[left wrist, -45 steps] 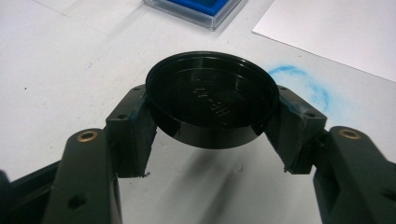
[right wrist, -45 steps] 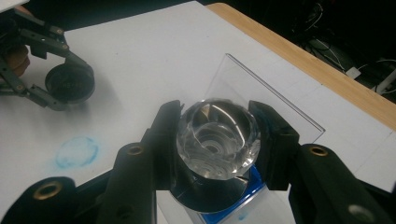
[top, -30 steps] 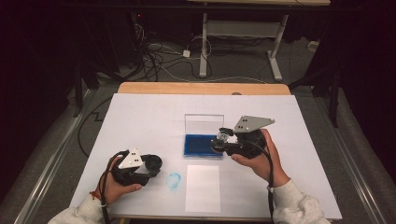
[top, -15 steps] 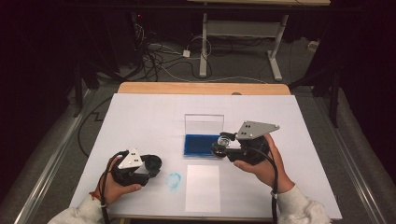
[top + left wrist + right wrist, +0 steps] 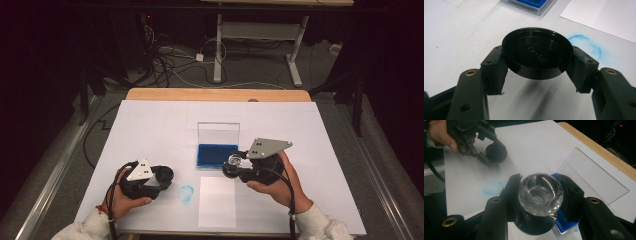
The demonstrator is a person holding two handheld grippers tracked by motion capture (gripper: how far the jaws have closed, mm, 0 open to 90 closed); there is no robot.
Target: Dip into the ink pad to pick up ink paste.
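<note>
My left gripper (image 5: 166, 176) rests low at the table's near left, shut on a round black cap (image 5: 537, 56), which the jaws pinch by its rim. My right gripper (image 5: 233, 163) is shut on a stamp (image 5: 540, 193) with a clear faceted knob and a black base. It holds the stamp just above the near right corner of the blue ink pad (image 5: 216, 155). The pad sits in a clear case whose lid (image 5: 218, 134) stands open behind it. A white paper sheet (image 5: 217, 201) lies in front of the pad.
A round blue ink smudge (image 5: 186, 192) marks the white table cover between the left gripper and the paper. The wooden table edge (image 5: 215, 94) runs along the far side. Cables and table legs lie on the floor beyond.
The right gripper with the stamp has drifted a little toward the near edge of the ink pad. The left gripper and its cap have stayed put.
</note>
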